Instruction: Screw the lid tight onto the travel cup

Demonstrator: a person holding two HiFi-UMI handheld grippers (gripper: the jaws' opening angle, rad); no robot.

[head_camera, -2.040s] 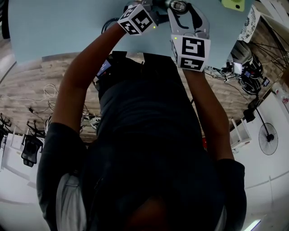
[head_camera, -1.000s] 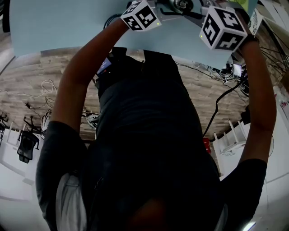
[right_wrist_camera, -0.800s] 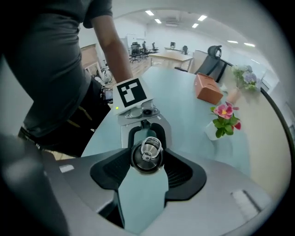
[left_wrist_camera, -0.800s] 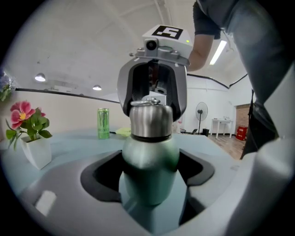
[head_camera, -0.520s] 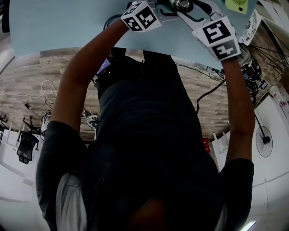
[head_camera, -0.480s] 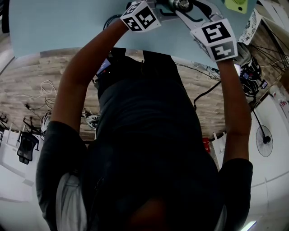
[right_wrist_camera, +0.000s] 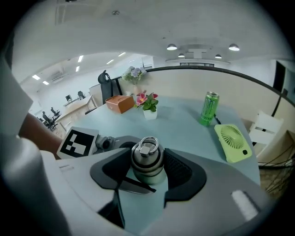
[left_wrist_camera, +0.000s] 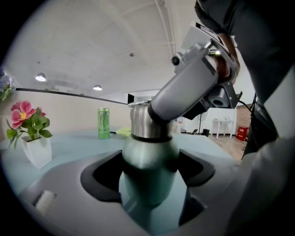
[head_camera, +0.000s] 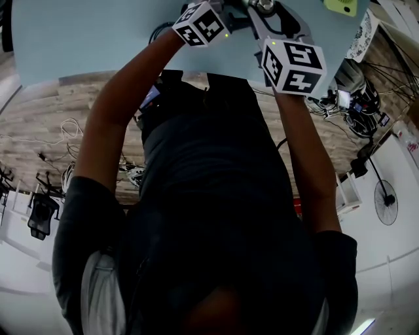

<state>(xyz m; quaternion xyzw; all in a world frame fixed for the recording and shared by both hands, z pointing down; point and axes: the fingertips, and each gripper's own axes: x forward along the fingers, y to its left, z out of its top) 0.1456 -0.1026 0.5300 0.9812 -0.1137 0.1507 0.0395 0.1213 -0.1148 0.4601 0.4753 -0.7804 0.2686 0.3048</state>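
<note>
The travel cup stands on the pale blue table (head_camera: 98, 39), at the very top edge of the head view (head_camera: 265, 5). In the left gripper view its grey-green body (left_wrist_camera: 150, 161) sits between the jaws of my left gripper (left_wrist_camera: 150, 168), which is shut on it. The steel lid (left_wrist_camera: 147, 122) sits on the cup's neck, with the right gripper's grey finger lying across it. In the right gripper view the lid (right_wrist_camera: 146, 152), with its ring handle, sits between the pads of my right gripper (right_wrist_camera: 147, 166), shut on it from above.
A green drink can (right_wrist_camera: 208, 108) and a flat green fan (right_wrist_camera: 233, 142) lie on the far right of the table. A small white pot of pink flowers (right_wrist_camera: 148, 105) and an orange box (right_wrist_camera: 120, 103) stand further back. Cables and a floor fan lie beyond the table's edge.
My right gripper swung out to the right around the lid, then turned back toward the person. The left gripper and the cup have stayed in place.
</note>
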